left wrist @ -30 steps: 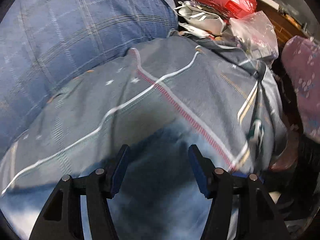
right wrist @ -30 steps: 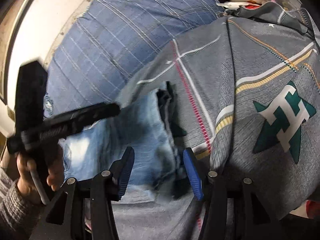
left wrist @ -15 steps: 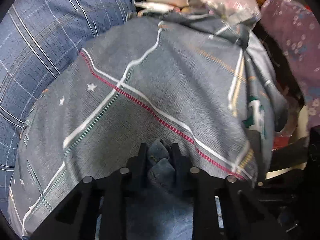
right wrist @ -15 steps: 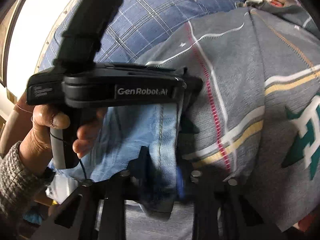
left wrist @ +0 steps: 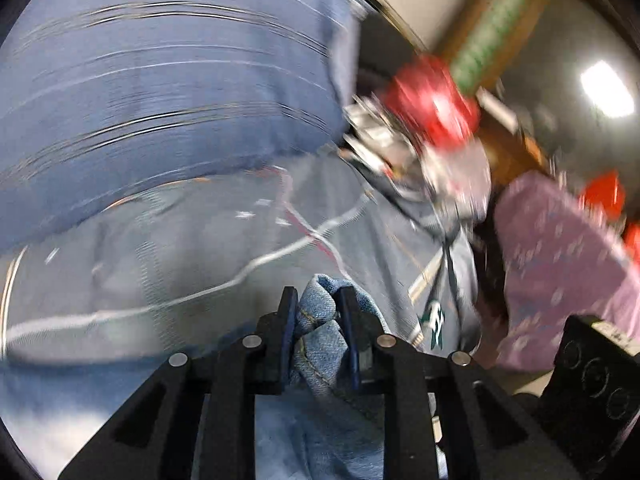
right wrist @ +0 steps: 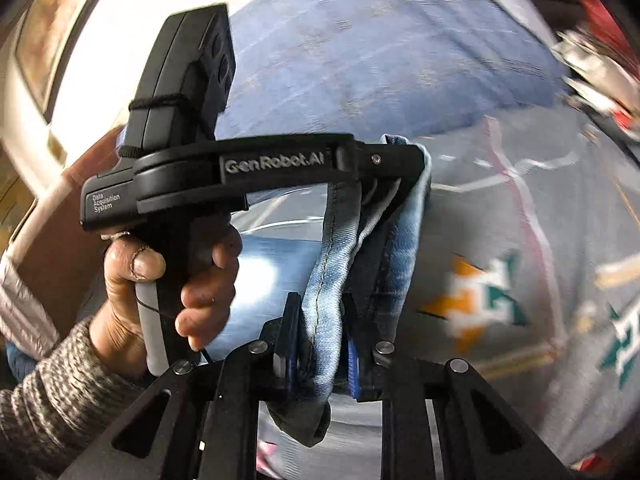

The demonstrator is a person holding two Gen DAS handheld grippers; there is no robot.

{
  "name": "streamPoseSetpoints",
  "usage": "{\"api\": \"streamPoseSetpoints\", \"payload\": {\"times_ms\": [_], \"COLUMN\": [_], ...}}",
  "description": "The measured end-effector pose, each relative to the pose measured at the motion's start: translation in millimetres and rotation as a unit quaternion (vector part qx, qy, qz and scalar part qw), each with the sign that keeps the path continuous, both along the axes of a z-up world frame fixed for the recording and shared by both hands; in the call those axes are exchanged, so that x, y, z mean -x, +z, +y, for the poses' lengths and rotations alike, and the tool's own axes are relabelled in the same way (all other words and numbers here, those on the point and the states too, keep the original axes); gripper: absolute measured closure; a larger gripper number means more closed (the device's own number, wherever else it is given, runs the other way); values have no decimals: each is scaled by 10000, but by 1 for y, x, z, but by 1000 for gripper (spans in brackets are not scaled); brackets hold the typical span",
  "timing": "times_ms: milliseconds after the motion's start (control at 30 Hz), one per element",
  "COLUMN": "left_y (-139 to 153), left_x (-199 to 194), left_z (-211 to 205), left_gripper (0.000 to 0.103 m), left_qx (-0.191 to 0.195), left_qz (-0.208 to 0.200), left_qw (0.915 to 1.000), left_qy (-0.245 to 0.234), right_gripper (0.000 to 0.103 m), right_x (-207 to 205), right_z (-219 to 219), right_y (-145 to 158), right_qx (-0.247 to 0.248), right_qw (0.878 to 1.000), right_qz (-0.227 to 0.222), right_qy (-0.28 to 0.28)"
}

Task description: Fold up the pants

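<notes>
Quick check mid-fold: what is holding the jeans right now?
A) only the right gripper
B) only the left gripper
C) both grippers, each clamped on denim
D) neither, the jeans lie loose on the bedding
C: the left gripper has bunched denim of the jeans pinched between its fingers, and the right gripper is closed on a hanging band of the same fabric.

I read the pants (right wrist: 320, 280) as faded blue denim, coarse weave, stitched seams showing; left gripper (left wrist: 318, 320) and right gripper (right wrist: 320, 332) are matt black plastic with bright metal pins and blue pads (right wrist: 352, 368); the grey bedsheet (right wrist: 520, 280) is soft printed cloth, matt; the blue checked quilt (right wrist: 380, 60) likewise woven cloth; my sleeve (right wrist: 52, 392) is knitted, nubbly wool.
</notes>
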State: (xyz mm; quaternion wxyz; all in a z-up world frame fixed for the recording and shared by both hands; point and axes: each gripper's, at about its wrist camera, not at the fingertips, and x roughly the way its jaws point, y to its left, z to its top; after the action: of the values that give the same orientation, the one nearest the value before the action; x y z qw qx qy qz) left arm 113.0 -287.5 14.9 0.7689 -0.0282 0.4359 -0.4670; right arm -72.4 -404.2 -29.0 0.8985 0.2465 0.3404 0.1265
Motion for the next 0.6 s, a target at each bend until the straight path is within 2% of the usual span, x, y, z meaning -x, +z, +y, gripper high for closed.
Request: {"api": "streamPoseSetpoints", "payload": {"times_ms": [167, 333, 433, 467, 533, 600], "left_y": [-28, -64, -75, -76, -69, -58], "left_x": [-26, -44, -50, -51, -49, -45], "left_z": [88, 145, 173, 184, 202, 216], "left_gripper": [82, 80, 79, 78, 70, 66], "left_qx": [363, 281, 203, 232, 326, 378], "left_qz": [577, 1056, 1237, 1284, 1288, 1132], "left_qw": [9939, 9821, 9714, 9687, 9666, 9670], "left_qy": [865, 1537, 2018, 2114, 2190, 2249], "right_gripper": [83, 83, 81, 79, 67, 57], "right_x": [-43, -81, -99, -105, -111, -107], "right_z": [75, 139, 169, 175, 177, 174], "right_y": [7, -16, -36, -43, -53, -50], "right_qx": [287, 678, 906, 928, 819, 586], "right_qw": [9969, 9899, 9845, 9836, 9840, 9859], "right_qz": [43, 305, 432, 474, 544, 433], "right_qy": [732, 1205, 1436, 1475, 1488, 1507]}}
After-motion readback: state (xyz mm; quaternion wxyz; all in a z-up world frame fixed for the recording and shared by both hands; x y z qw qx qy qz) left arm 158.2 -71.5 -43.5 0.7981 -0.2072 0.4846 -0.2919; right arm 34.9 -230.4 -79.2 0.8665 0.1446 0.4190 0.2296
